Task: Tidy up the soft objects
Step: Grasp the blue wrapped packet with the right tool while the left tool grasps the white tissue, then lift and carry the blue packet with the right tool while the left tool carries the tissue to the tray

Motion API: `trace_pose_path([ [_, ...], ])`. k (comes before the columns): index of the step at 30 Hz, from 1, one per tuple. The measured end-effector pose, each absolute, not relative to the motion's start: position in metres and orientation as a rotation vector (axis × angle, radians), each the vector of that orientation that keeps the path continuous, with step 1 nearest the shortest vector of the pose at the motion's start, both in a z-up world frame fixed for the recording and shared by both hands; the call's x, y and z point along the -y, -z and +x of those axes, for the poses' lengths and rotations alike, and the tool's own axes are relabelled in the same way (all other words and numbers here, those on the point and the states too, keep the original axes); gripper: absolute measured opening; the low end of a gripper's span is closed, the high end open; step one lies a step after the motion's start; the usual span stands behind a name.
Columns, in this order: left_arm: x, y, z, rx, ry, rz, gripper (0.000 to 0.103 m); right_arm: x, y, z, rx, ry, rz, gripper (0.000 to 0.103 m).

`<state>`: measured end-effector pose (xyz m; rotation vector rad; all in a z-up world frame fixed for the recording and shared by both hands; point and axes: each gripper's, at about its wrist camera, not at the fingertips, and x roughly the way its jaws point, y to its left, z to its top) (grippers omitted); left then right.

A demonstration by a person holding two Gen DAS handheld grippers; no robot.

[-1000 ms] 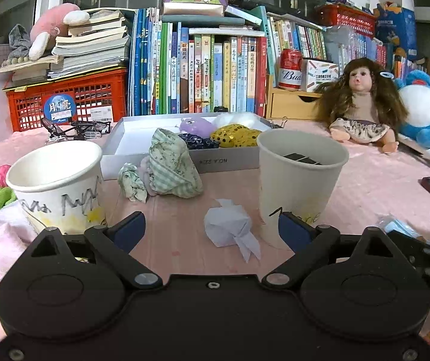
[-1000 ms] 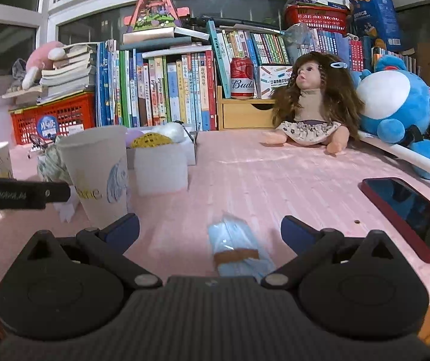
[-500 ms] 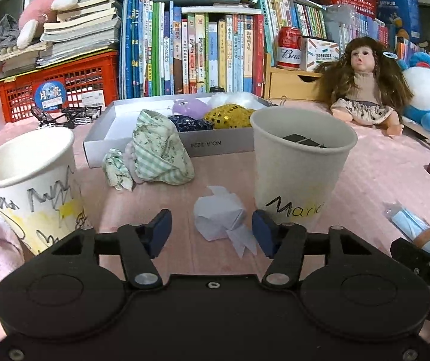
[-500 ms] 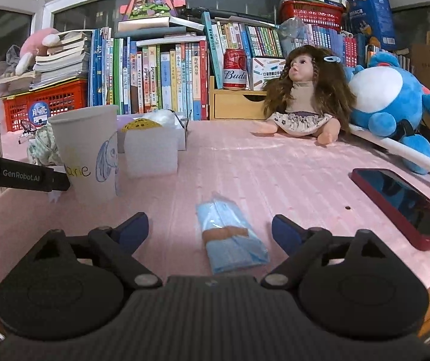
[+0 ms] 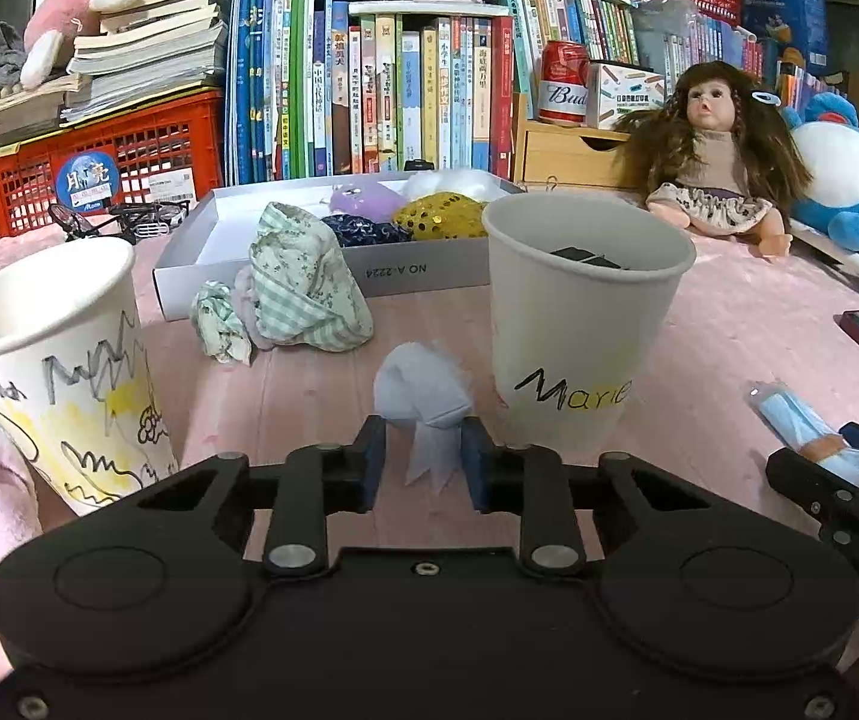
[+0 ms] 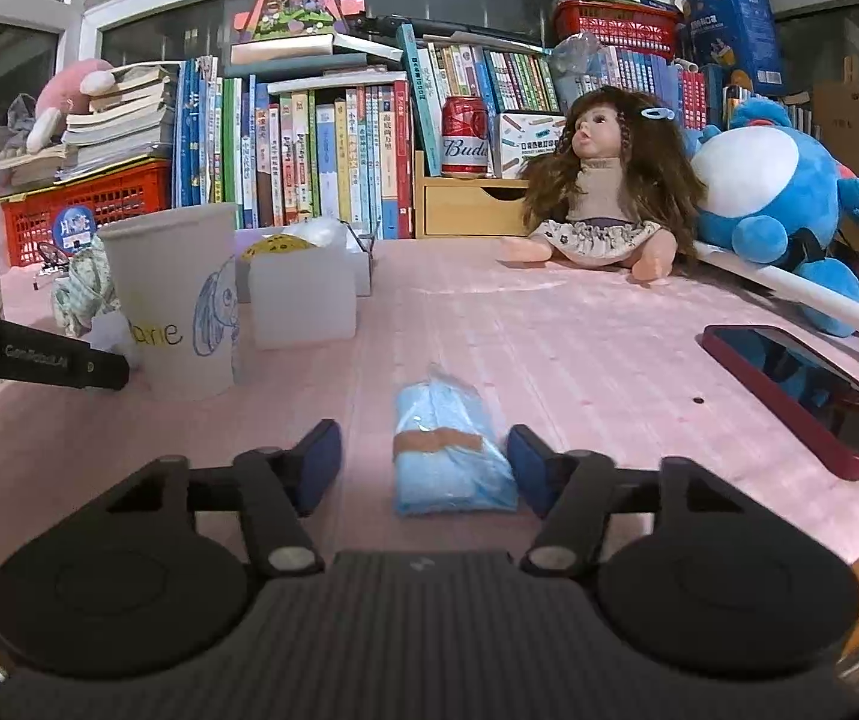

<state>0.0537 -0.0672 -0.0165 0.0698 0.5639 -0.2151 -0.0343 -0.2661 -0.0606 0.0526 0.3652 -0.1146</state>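
Observation:
A crumpled white tissue lump (image 5: 420, 390) lies on the pink table between two paper cups. My left gripper (image 5: 420, 462) is closing, and its blue pads pinch the lump's lower tail. In the right wrist view a flat blue pack (image 6: 447, 450) with a tan band lies between the fingers of my right gripper (image 6: 423, 468). Those jaws are closing too. The right pad is close against the pack, while the left pad stands clear of it. The same blue pack (image 5: 801, 426) shows at the right edge of the left wrist view.
A "Marie" cup (image 5: 579, 324) stands right of the lump and a scribbled cup (image 5: 57, 360) left. Behind are a green checked cloth (image 5: 303, 294) and a white box (image 5: 417, 273) of soft things. A doll (image 6: 597, 192), a blue plush (image 6: 777, 180) and a red phone (image 6: 807, 390) lie to the right.
Both grippers' jaws have narrowed from wide open. The left pads have come in onto the white lump, which now looks squeezed and taller. The right pads have drawn in around the blue pack.

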Motion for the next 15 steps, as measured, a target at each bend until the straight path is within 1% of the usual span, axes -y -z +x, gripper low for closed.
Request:
trace_pose_path([
  [1,0.067,0.016,0.053,-0.562,0.215,0.073,0.022,0.265,0.061,-0.035,-0.363,0.111,0.052,0.058],
  [3,0.067,0.016,0.052,-0.56,0.218,0.078,0.019,0.264,0.06,-0.035,-0.359,0.103,0.052,0.051],
  [6,0.067,0.014,0.048,-0.551,0.216,0.083,0.017,0.261,0.06,-0.036,-0.356,0.099,0.049,0.047],
  [15,0.063,0.006,0.038,-0.529,0.206,0.093,0.017,0.257,0.054,-0.039,-0.328,0.082,0.044,0.045],
])
